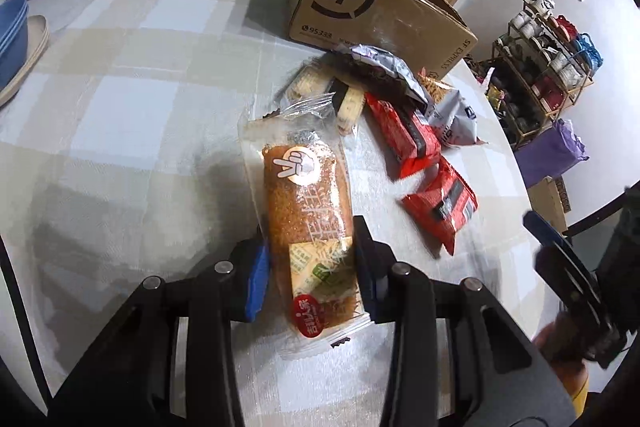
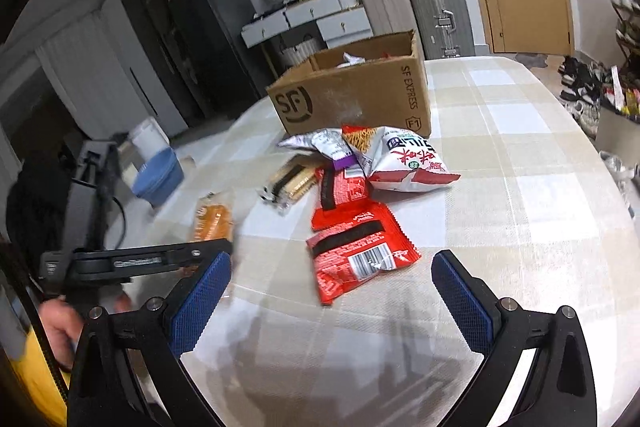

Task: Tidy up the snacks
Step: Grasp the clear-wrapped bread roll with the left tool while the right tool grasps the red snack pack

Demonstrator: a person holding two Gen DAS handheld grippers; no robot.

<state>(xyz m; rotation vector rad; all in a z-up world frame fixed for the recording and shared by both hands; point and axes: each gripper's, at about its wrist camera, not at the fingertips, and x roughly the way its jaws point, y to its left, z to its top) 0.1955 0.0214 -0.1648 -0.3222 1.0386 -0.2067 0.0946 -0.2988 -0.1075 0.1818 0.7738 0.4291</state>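
Left wrist view: the left gripper (image 1: 310,263) is clamped on the bread packet (image 1: 308,223) near the tabletop (image 1: 132,99); slippery wrapper could slide out.

Right wrist view: the right gripper (image 2: 330,293), fingers apart, hangs just before the red packet (image 2: 360,255); it could shove it away.

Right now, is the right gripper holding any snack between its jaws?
No, the right gripper is open and holds nothing; the nearest red snack packet lies on the table ahead of it.

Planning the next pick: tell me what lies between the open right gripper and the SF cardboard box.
In the right wrist view, two red snack packets, then a white chip bag, lie between the right gripper and the SF box.
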